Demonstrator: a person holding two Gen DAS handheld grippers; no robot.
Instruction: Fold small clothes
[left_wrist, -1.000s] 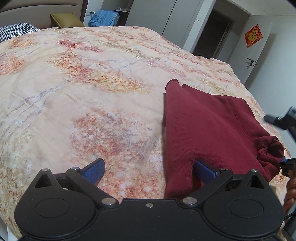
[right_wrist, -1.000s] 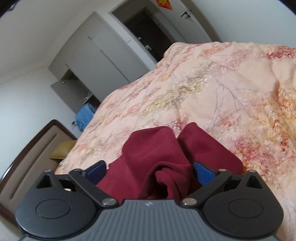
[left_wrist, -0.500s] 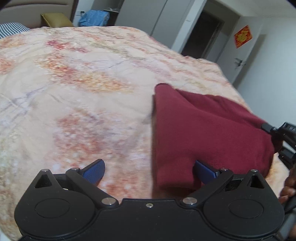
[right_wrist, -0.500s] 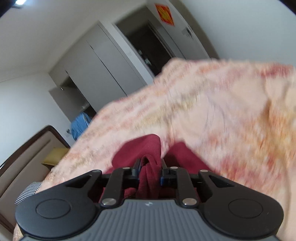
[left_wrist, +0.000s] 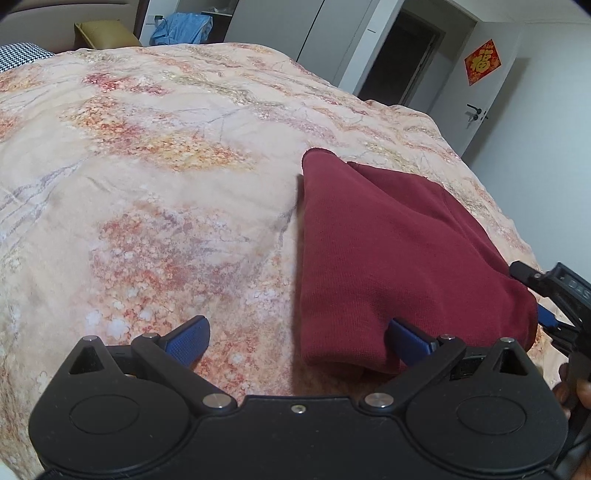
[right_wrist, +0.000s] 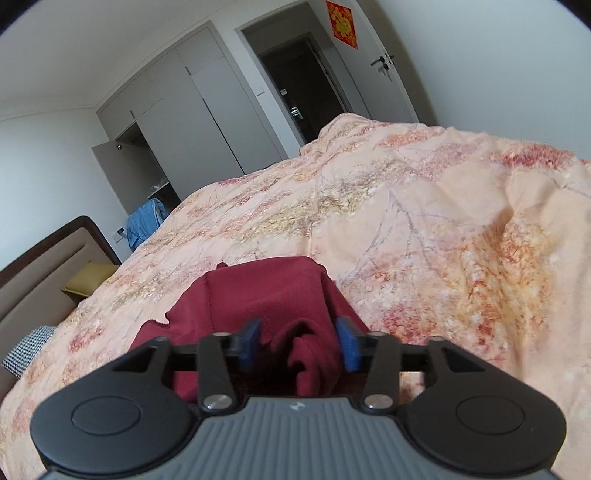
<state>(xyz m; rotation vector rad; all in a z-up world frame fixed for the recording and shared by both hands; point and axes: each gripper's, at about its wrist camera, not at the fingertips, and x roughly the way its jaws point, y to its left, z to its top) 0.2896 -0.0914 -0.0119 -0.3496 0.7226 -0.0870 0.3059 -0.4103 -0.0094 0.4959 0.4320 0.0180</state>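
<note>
A: Item one, far left: left gripper (left_wrist: 297, 338), jaws spread wide, holding nothing; one blue pad over bare floral bedspread (left_wrist: 155, 206), the other resting against the near edge of the garment.

B: Item two?

A: Dark red garment (left_wrist: 388, 258), folded, lying flat on the bed toward its right side, near the edge.

B: And the right end?

A: Right gripper (right_wrist: 297, 345), jaws partly parted, a bunched fold of the red cloth standing between them; whether the pads actually touch it, I cannot tell.
</note>
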